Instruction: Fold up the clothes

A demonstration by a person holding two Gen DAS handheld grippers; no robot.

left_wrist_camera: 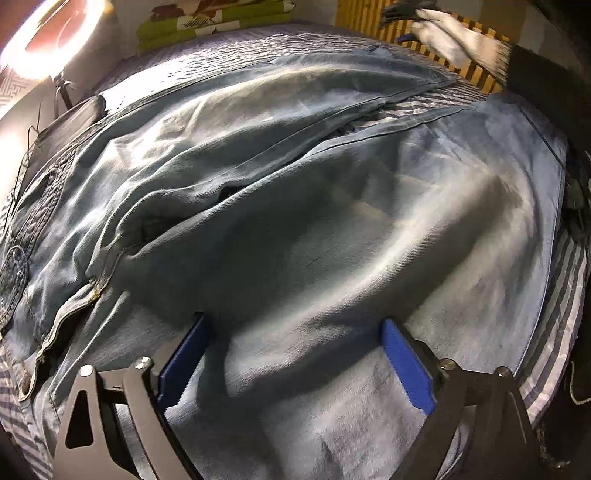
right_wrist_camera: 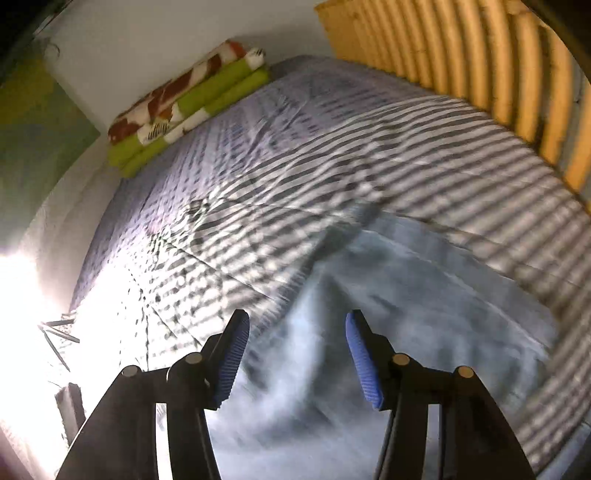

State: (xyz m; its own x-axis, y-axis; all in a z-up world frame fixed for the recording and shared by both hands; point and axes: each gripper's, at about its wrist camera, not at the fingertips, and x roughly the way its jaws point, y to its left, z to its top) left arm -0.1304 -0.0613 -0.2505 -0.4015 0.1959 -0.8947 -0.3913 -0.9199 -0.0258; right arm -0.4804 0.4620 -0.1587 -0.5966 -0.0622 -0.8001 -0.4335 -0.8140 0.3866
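L gripper (left_wrist_camera: 293, 325): your fingers (left_wrist_camera: 404, 363) are wide apart, nothing between them, tips low over the jeans (left_wrist_camera: 258, 192), maybe touching the cloth; can't tell for sure. Denim bulges up just ahead of the tips, so you look set to pinch a fold or press it flat.

R gripper (right_wrist_camera: 297, 354): fingers also apart, holding nothing, hovering above one leg end of the jeans. View is smeared w/ blur, so contact can't be judged.

Jeans lie spread on the bed (right_wrist_camera: 369, 147), over the striped sheet. L wrist view: waistband w/ button and pocket at the left, both legs running away to the right, a gap of sheet showing between them. Legs not yet laid one on the other, so folding looks barely begun, imo. Spread flat like this gives you clean edges to grab.

Farther out: folded blanket (right_wrist_camera: 192, 107), green w/ red-white pattern, parked at the far end of the bed, well apart from the jeans. Slatted wood headboard (right_wrist_camera: 480, 55) along the far side. Bright lamp glare (left_wrist_camera: 48, 33) washes out the left.
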